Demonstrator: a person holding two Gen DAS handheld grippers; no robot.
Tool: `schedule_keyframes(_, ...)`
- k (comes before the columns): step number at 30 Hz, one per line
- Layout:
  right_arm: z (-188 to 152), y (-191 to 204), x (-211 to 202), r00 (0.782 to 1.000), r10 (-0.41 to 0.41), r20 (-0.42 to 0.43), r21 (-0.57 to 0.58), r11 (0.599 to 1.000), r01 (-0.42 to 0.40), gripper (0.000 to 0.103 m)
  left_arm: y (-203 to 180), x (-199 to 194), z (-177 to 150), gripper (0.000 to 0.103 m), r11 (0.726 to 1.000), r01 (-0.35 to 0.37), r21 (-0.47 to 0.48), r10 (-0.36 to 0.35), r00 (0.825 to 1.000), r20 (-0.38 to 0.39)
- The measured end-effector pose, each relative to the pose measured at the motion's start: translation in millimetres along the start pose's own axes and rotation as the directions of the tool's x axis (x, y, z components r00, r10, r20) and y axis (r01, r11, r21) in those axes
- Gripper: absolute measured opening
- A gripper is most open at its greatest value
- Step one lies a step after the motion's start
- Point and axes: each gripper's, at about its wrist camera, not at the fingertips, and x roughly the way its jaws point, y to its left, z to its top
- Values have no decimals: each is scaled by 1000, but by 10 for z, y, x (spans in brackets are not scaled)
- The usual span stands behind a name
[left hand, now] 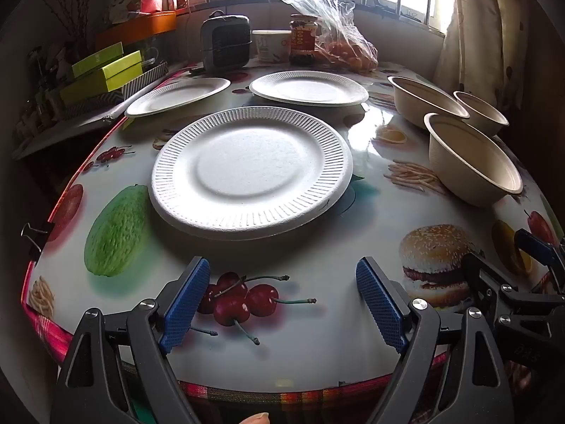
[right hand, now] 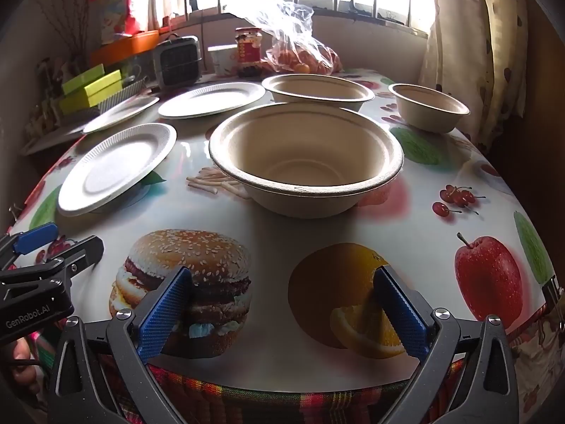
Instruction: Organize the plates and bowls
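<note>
Three white paper plates lie apart on the fruit-print table: a near plate (left hand: 250, 171) (right hand: 116, 168), a far-left plate (left hand: 178, 96) (right hand: 122, 113) and a far-middle plate (left hand: 309, 88) (right hand: 212, 99). Three beige bowls stand upright on the right: a near bowl (left hand: 473, 160) (right hand: 305, 159), a wide far bowl (left hand: 427, 100) (right hand: 317, 92) and a small far-right bowl (left hand: 482, 111) (right hand: 429, 106). My left gripper (left hand: 282, 304) is open and empty, over the table's front edge before the near plate. My right gripper (right hand: 282, 312) is open and empty, before the near bowl.
At the table's back stand a small grey heater (left hand: 226, 42), a paper cup (left hand: 270, 46), a jar (left hand: 303, 40) and a plastic bag of oranges (left hand: 346, 49). Green boxes (left hand: 106, 70) sit on a shelf to the left. A curtain (right hand: 469, 35) hangs at right.
</note>
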Motion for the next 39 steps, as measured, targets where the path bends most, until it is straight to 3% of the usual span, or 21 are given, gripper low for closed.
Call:
schedule_keyframes(9,41,28,-1,1000,2,-15,6,1000,-2,103,-58,37,27,85,1000,19,5,-19,1000,-6)
schedule_keyframes(15,51,3,-166,999,7,48,11,1000,-8,103,-33,-91,15,85,999,46,9,-47,999,11)
schedule_keyframes(19,123,-22,-262,998,-3,69,28,1000,2,103,-22,-304,116,85,1000,-3,-4,3,997,82)
schedule_keyframes(24,187,-63,-321,999,2,53,70,998,-6,103,11,-444,220,85,998,-44,-44,49,993,109)
schedule_keyframes(28,220,-31,-391,998,-10,66,61,998,6,103,-6,-464,263,85,997,-48,-63,54,995,85)
schedule_keyframes(39,193,-41,-374,999,-27,41,94,995,23,103,-143,-509,244,85,997,-80,5,79,992,98)
